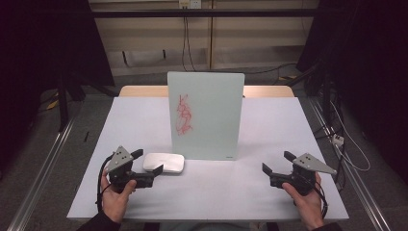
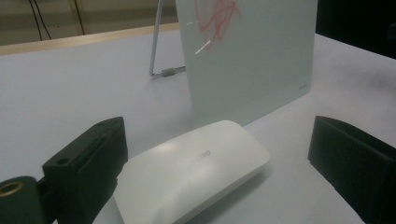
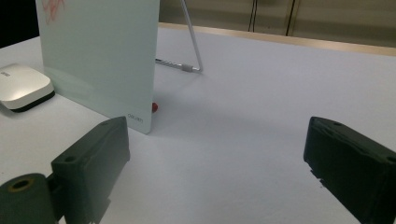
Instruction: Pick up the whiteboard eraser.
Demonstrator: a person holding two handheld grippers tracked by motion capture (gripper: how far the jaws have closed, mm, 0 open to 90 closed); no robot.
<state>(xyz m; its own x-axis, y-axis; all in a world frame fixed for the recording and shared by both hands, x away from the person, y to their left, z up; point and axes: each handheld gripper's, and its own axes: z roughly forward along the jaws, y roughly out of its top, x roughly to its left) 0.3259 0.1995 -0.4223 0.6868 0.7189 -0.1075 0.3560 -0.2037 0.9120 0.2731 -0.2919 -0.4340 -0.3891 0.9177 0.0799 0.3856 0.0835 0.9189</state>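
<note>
White eraser (image 1: 164,163) between left gripper (image 1: 146,162) jaws, glass board (image 1: 205,115) behind

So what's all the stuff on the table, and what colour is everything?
Glass board: one, pale greenish white with red scribbles, standing upright mid-table on a thin metal stand.
Eraser: one, white with a dark underside, lying flat in front of the board's left corner.
Small red thing: one, behind the board's lower corner; too small to tell what it is.
Table: one, white top with a wooden far edge.
Left gripper: one, black, jaws open around the eraser, not pressing it.
Right gripper: one, black, open over bare table.
Hands: two, one holding each gripper.
</note>
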